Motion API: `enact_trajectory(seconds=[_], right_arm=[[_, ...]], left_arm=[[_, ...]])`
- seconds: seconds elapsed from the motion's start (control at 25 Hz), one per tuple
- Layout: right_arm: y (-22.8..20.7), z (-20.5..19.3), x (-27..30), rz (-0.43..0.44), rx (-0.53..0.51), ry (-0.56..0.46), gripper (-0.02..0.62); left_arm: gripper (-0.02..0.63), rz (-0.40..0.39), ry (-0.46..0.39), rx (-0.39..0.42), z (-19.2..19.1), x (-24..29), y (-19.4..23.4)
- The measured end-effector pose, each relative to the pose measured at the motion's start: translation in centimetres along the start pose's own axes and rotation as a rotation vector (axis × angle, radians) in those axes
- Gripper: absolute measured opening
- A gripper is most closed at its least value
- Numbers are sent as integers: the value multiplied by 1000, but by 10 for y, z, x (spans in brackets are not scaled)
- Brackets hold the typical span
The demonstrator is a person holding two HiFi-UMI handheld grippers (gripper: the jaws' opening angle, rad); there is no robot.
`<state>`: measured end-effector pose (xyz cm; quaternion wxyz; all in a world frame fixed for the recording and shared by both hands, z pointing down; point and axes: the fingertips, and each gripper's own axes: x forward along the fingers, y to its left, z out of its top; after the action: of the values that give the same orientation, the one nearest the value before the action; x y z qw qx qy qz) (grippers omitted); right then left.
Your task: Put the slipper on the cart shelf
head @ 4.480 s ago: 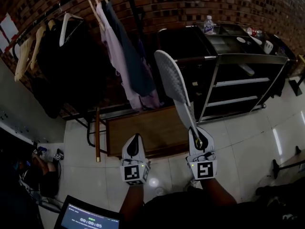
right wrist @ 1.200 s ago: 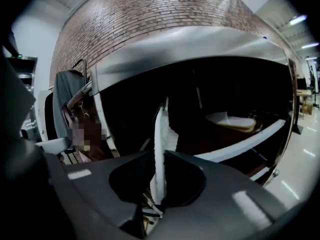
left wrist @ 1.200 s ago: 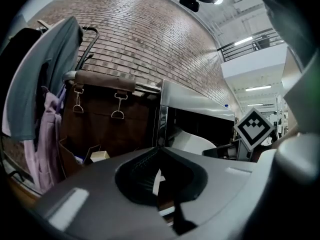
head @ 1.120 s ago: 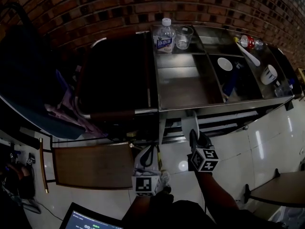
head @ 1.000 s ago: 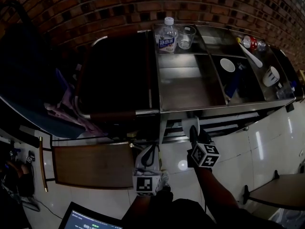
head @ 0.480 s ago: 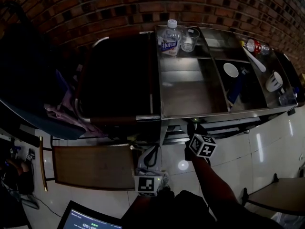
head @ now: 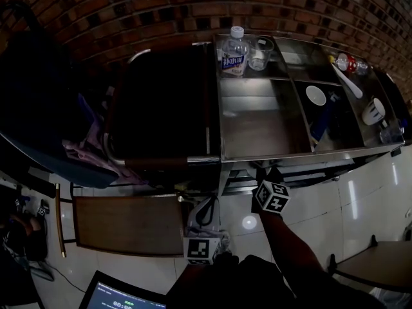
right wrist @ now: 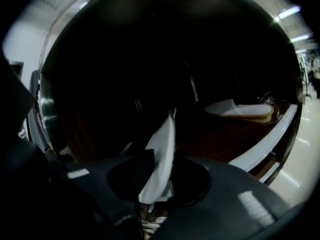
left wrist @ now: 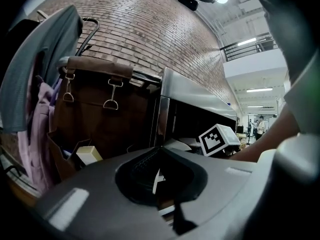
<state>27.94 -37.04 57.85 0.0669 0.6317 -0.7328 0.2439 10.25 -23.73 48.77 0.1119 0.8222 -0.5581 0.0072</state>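
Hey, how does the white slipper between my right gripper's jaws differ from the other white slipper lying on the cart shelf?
The white slipper between the jaws of the right gripper, which have just been opening, stands on edge and shows only a thin profile. The second white slipper lies flat on the dark shelf, with its tan sole edge visible. The first is close in; the second lies farther off to the right. Both are white and flat.

Counts, all referenced to the stainless steel cart [head: 270, 154]: 2 flat white slippers [right wrist: 159, 156] at its lower shelf, first on edge, second slipper [right wrist: 242, 110] lying flat on the shelf. On its top: 2 clear plastic bottles (blue-labelled bottle [head: 235, 47] upright, red-labelled bottle [head: 347, 62] lying), 1 clear drinking glass [head: 259, 52], 1 round white bowl [head: 316, 95], 1 long white spoon [head: 351, 82], 1 white mug [head: 374, 111]. At its left end: 1 brown leather bag [left wrist: 95, 114].
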Motion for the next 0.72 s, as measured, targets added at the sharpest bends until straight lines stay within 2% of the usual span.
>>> enact_trajectory(seconds=[0.24,0.4,0.6,0.72], right_arm=[[-7,1,5,-77,-124,-4,114],[-10,0,8,-142,-198,15,200],[-9,-3,13,-142,-319,14,209],[-8,0,12,-130,-357,2,213]], left_arm=[[11,0,22,-14,-10,-2,2],[11,-11,24,-26,-5,2,-1],[11,-9,26,-13,-13,0,4],[11,2,21,-18,-8,-3,7]])
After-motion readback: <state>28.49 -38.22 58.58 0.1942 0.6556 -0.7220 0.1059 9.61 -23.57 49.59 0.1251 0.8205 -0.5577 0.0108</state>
